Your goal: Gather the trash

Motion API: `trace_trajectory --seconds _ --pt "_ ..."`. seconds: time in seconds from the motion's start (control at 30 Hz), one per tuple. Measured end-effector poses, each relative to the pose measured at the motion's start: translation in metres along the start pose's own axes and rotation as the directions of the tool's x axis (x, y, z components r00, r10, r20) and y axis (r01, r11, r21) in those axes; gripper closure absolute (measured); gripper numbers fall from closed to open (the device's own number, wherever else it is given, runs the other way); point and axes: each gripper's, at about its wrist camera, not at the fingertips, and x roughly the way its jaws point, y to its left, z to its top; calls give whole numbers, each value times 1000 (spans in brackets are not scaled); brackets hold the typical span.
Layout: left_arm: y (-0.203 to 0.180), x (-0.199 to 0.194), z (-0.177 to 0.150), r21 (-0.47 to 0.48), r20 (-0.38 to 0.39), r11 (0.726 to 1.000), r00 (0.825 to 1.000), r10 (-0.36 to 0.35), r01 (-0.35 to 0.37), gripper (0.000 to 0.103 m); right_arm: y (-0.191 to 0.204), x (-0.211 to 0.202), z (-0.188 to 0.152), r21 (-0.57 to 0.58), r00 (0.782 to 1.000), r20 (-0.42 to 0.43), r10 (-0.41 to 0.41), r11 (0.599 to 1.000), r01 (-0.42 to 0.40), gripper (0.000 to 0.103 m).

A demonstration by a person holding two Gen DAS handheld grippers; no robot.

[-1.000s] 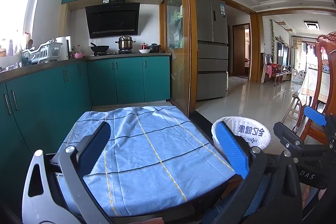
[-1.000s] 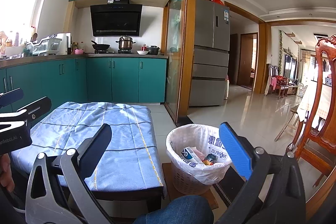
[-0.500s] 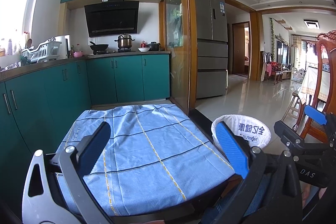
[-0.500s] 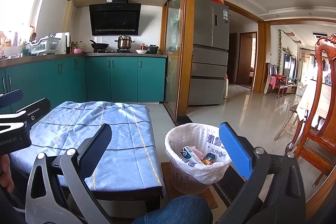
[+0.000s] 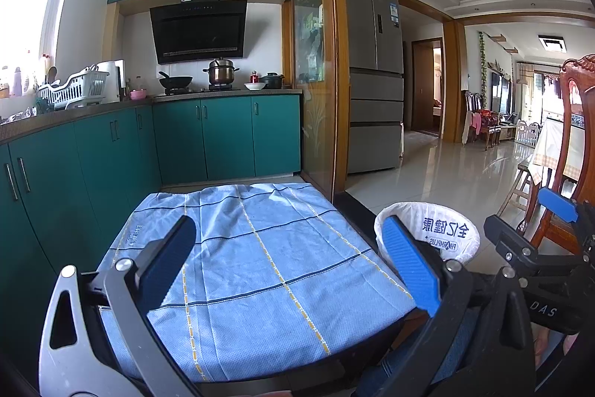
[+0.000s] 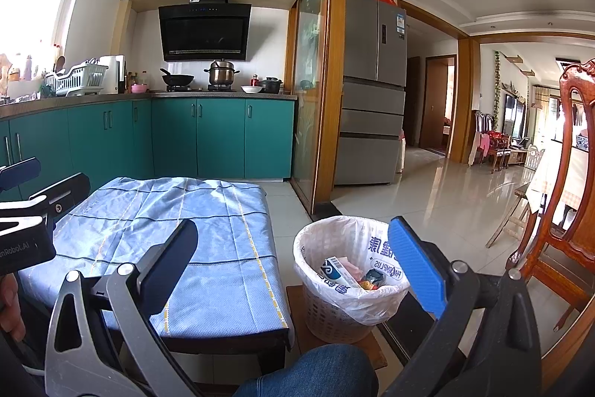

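Both grippers spread and empty above a bare cloth; the trash sits in the lined bin beside it.

The left gripper [image 5: 293, 259] and right gripper [image 6: 301, 259] hang with fingers released, nothing between them. The low counter's blue cloth [image 6: 193, 233] is soft woven fabric with stitched yellow and dark lines, lightly creased, and carries no litter. The trash [image 6: 349, 276], a small printed carton and crumpled wrappers, lies inside the white basket [image 6: 327, 315], which stands just beside the counter on a wooden board. These pieces look light and crushable; the carton is stiff enough to pinch across its flat faces, the wrappers soft and likely slippery. The plastic liner [image 6: 375, 244] is thin, glossy and floppy, folded over the perforated rim; I judge its gathered edge the best place to grip, gently, since it could tear.
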Motion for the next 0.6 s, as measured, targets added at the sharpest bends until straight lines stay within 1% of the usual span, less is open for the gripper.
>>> trace_trajectory --seconds 0.6 --pt "-1 6 -8 10 -9 1000 1000 -3 3 3 0 7 -4 0 1000 -19 6 1000 -6 3"
